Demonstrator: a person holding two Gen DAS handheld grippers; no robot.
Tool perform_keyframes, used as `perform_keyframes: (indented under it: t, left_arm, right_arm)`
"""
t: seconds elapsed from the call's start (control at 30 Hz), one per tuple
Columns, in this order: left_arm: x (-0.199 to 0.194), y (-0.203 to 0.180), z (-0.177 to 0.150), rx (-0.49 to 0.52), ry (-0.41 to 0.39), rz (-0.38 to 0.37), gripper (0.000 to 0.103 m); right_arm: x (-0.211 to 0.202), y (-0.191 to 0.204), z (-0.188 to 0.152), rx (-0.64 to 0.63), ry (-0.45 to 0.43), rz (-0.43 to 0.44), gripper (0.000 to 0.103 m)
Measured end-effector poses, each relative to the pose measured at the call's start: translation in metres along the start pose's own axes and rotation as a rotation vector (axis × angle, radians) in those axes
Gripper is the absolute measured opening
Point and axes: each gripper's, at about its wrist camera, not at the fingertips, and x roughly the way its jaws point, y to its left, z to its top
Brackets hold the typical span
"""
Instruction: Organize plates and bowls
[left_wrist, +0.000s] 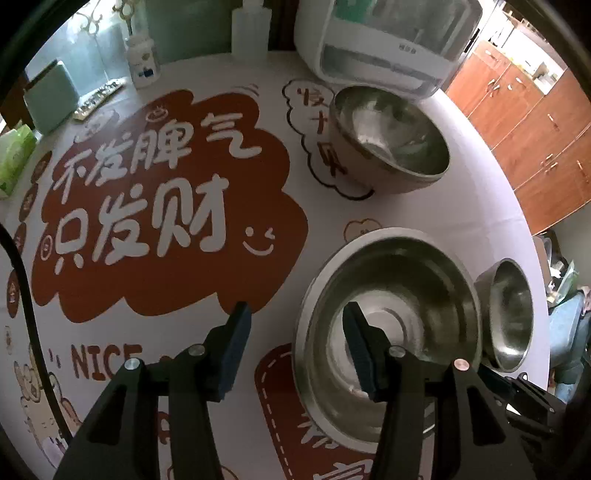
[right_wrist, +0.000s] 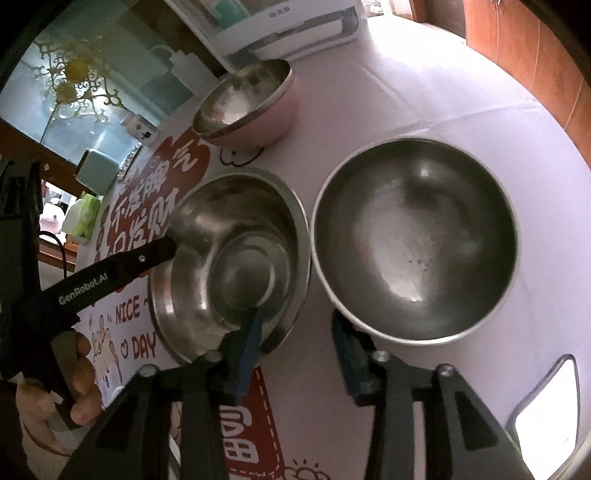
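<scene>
Round table (left_wrist: 424, 221) under a printed cloth, bearing three steel bowls. Risk: a thin, slick rim may slip from the pads, or a bowl may tip or skid into its neighbour if gripped unevenly. Wide bowl (left_wrist: 388, 314): its left wall lies between the parted pads of the left gripper (left_wrist: 297, 345), one pad inside, one outside, nothing yet clamped. Plain bowl (right_wrist: 413, 240), just right of it: the right gripper (right_wrist: 295, 347) stands half open and empty at its near rim, straddling the gap between both bowls. Pink-skinned bowl (left_wrist: 388, 140) sits well apart, behind.
</scene>
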Motion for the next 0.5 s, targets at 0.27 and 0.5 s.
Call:
perform_keyframes:
  t: [0.27,0.5]
  left_arm:
    - [0.007,-0.003,-0.003,0.032,0.025,-0.021,0.013]
    - [-0.012,-0.007,-0.025,0.062,0.035,-0.045,0.011]
  right_arm:
    - [0.002,0.008,0.002,-0.032,-0.003,-0.003,0.017]
    - [-0.007,0.006,-0.007,-0.034,0.008,-0.018,0.017]
